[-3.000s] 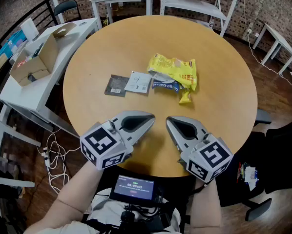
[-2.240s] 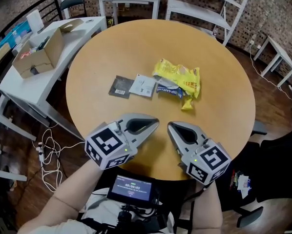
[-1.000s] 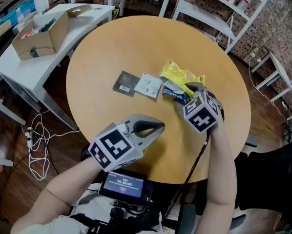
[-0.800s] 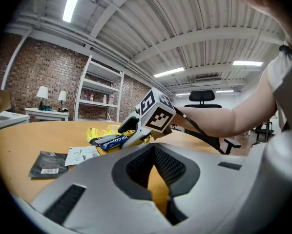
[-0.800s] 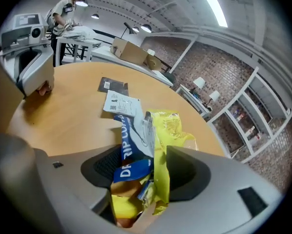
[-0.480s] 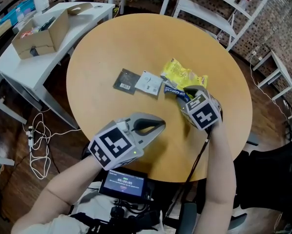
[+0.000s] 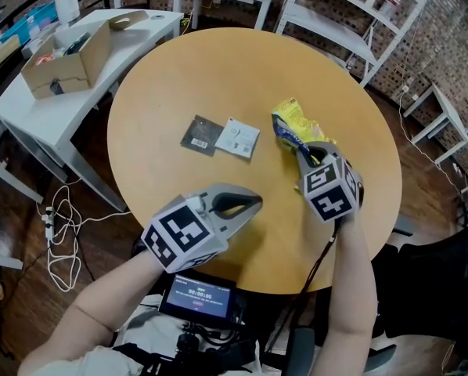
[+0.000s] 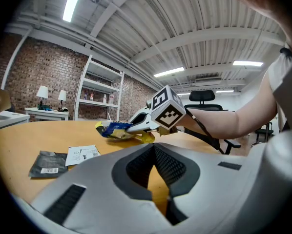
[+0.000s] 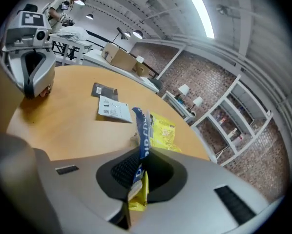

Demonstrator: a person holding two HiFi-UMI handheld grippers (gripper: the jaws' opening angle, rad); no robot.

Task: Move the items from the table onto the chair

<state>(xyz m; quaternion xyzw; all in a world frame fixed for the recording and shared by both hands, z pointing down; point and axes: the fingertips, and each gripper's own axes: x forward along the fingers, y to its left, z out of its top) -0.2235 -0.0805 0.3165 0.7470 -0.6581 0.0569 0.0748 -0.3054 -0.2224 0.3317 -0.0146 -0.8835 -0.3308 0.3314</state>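
The blue and yellow snack packets (image 7: 290, 125) at the right of the round worktop (image 7: 218, 61) are pinched between the closing jaws of the right hand-held gripper (image 7: 308, 153), while the left hand-held gripper (image 7: 252, 200) is held empty, jaws together, above the near edge.

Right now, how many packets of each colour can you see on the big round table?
dark grey packet: 1
white packet: 1
yellow bag: 1
blue wrapper: 1
Total: 4
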